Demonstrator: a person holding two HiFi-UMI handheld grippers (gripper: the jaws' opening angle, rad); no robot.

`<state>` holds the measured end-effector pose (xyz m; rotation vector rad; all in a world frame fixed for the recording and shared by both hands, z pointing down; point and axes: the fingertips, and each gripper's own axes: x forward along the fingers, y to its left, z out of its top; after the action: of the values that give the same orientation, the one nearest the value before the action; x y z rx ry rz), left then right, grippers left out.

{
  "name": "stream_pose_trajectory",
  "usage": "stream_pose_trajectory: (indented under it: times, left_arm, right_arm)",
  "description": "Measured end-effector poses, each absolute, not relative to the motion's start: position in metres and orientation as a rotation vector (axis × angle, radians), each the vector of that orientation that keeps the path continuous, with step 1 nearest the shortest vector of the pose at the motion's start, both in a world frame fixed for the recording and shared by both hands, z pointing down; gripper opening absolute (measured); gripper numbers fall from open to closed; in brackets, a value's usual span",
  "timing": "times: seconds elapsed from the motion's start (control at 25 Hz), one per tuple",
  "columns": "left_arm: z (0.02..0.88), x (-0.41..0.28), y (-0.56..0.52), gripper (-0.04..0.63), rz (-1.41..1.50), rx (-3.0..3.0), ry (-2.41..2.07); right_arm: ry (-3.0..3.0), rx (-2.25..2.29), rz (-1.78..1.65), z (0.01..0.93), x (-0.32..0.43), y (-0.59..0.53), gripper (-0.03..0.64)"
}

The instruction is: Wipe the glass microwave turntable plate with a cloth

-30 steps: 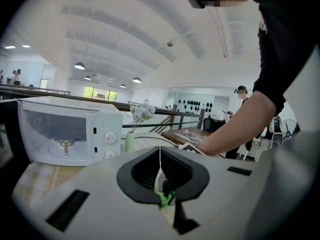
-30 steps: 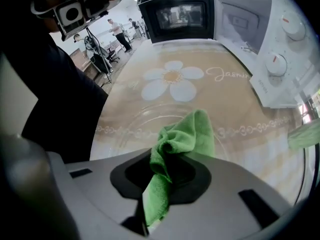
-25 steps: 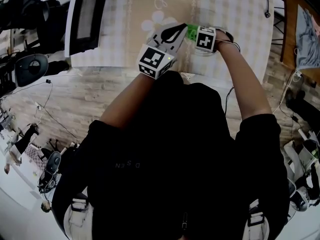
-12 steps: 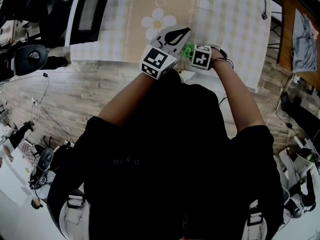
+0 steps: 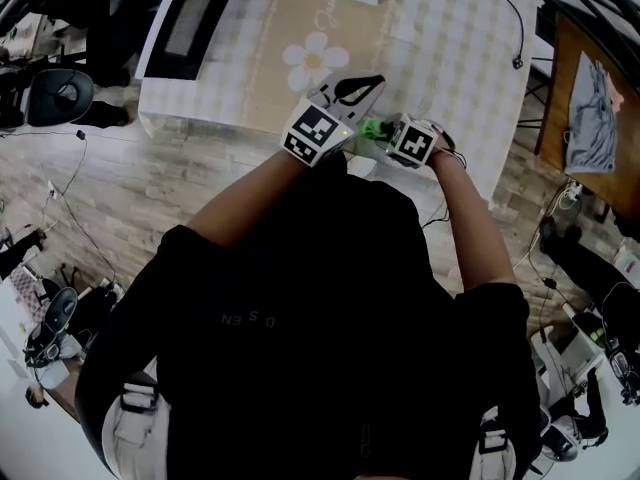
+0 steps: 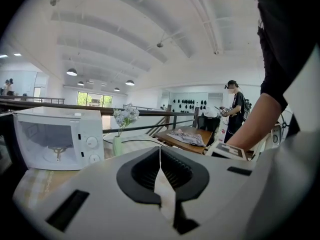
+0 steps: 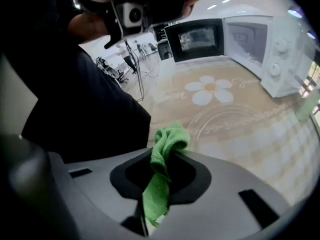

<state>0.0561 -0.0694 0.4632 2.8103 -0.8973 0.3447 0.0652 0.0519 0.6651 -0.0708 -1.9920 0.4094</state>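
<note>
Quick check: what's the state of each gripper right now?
Left tongs: closed, nothing between them.
Right tongs: closed on the crumpled green cloth.

both arms reach forward over the table's (image 5: 460, 58) near edge; left gripper (image 5: 365, 86) has its fingers together, right gripper (image 5: 385, 131) just beside it clamps the green cloth (image 7: 162, 169).

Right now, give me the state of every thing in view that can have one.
left gripper: shut, empty.
right gripper: shut on the green cloth.
green cloth: bunched between the jaws.
microwave: door open.
glass plate: flat on the table, outside the microwave.
</note>
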Motion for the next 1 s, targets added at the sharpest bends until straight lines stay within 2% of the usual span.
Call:
stream_pose_trajectory:
  times: [0.36, 0.64, 1.0]
  left_arm:
    - [0.456, 0.075, -0.091, 0.021, 0.282, 2.859, -0.889]
    - [0.461, 0.08, -0.127, 0.021, 0.27, 2.846, -0.944]
    - [0.462, 0.078, -0.155, 0.021, 0.245, 2.803, -0.964]
  right_arm:
    - [-2.007, 0.153, 0.304, 0.619, 0.116, -0.058, 0.077]
    - [-1.903, 0.231, 0.186, 0.622, 0.156, -0.136, 0.078]
    - [-1.795, 0.306, 0.035, 0.647, 0.165, -0.201, 0.078]
